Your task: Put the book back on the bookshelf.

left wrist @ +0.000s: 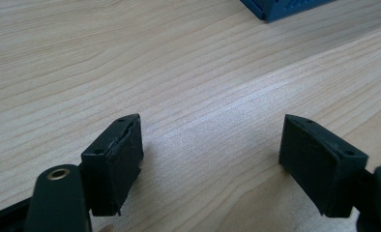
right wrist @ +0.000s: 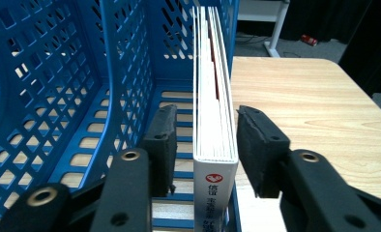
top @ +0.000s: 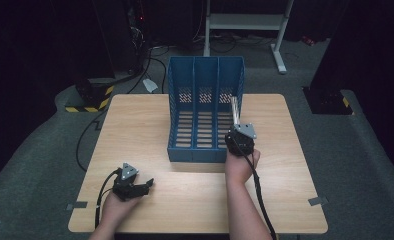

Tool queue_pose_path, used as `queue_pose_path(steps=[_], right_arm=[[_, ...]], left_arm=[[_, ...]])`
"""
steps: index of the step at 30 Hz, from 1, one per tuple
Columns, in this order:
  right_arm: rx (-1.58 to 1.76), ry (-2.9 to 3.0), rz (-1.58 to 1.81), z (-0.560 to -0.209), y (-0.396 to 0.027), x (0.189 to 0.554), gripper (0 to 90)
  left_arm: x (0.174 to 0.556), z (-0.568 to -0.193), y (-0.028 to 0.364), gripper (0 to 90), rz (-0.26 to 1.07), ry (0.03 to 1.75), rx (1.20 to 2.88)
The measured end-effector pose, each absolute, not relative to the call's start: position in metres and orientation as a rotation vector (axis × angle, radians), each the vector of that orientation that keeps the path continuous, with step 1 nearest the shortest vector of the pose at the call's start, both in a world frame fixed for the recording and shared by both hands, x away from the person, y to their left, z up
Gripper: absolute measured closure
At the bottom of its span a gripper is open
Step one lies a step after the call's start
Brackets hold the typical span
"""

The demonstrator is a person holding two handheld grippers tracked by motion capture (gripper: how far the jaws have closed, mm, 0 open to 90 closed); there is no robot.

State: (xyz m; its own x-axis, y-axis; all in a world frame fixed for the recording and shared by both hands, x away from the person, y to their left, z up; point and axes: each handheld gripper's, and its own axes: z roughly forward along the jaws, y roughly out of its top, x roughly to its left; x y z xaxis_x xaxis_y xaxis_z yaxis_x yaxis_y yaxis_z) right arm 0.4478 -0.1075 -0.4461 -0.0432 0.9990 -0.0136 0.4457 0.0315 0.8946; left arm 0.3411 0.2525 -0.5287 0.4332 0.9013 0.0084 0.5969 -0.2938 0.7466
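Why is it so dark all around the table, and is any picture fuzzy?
High view: light falls on the table while the room behind stays nearly black. Left gripper view: bright wood, soft shadows beside the pads, the rack blurred. Right gripper view: the book is sharp, the near arms fuzzy.

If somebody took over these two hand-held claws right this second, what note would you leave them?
Right gripper: jaws open, standing either side of the book, pads off it.
Left gripper: open, nothing between the jaws, resting low at the near left of the table.
Book: upright in the rightmost slot of the blue file rack.
Done: book is in the rack.
Left: probably just draw the right gripper back clear.
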Motion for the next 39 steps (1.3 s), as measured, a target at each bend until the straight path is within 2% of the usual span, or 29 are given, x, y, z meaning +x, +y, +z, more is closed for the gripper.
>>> queue_pose_path(steps=[7,19,39], right_arm=[[1.489,1.609,0.994,-0.445,-0.110,0.448,47.0],[1.459,1.634,1.033,-0.439,-0.115,0.446,39.6],[1.377,1.728,1.162,-0.428,-0.137,0.418,36.5]], left_arm=[[0.341,-0.529,0.252,23.7,0.574,1.258,2.008],[0.341,-0.529,0.252,23.7,0.572,1.260,2.008],[0.341,-0.529,0.252,23.7,0.571,1.260,2.010]])
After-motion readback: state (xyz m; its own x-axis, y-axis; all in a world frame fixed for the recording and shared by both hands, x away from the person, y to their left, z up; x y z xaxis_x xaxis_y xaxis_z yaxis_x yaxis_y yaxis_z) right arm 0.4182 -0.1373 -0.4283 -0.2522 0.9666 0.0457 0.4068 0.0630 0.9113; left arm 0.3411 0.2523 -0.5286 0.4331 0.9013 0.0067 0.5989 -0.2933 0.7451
